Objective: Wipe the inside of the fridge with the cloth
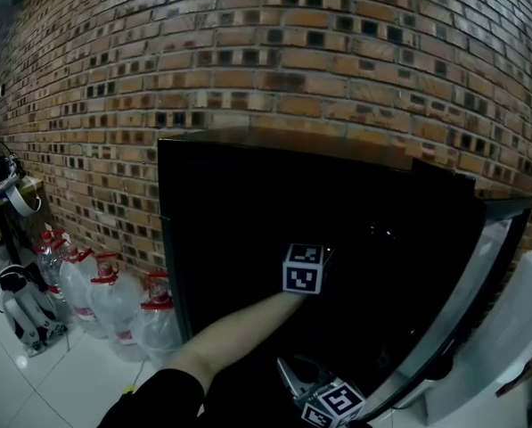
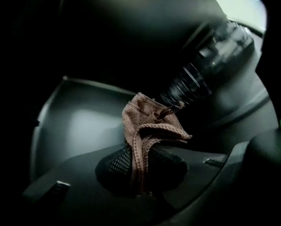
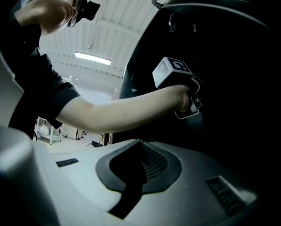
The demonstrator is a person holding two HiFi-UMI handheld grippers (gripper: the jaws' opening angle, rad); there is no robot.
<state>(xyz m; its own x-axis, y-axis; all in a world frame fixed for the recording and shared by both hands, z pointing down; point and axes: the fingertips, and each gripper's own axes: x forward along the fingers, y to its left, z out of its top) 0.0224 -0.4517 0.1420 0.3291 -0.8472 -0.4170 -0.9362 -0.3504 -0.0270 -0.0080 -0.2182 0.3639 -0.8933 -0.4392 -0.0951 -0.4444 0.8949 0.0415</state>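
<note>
A black fridge (image 1: 239, 194) stands against a brick wall, its door (image 1: 502, 266) swung out to the right. My left arm reaches into the dark interior, where the left gripper's marker cube (image 1: 303, 268) shows and its jaws are hidden. In the left gripper view, my left gripper (image 2: 139, 166) is shut on a brown cloth (image 2: 147, 121), whose bunched free end sticks out ahead of the jaws near a grey inner surface (image 2: 79, 121). My right gripper (image 3: 131, 182) is shut with nothing in it, low in front of the fridge (image 1: 328, 399).
A blurred bottle-like thing (image 2: 201, 74) lies inside the fridge just beyond the cloth. Several large water jugs with red caps (image 1: 114, 301) stand on the tiled floor left of the fridge. Bags and gear (image 1: 20, 301) sit at far left.
</note>
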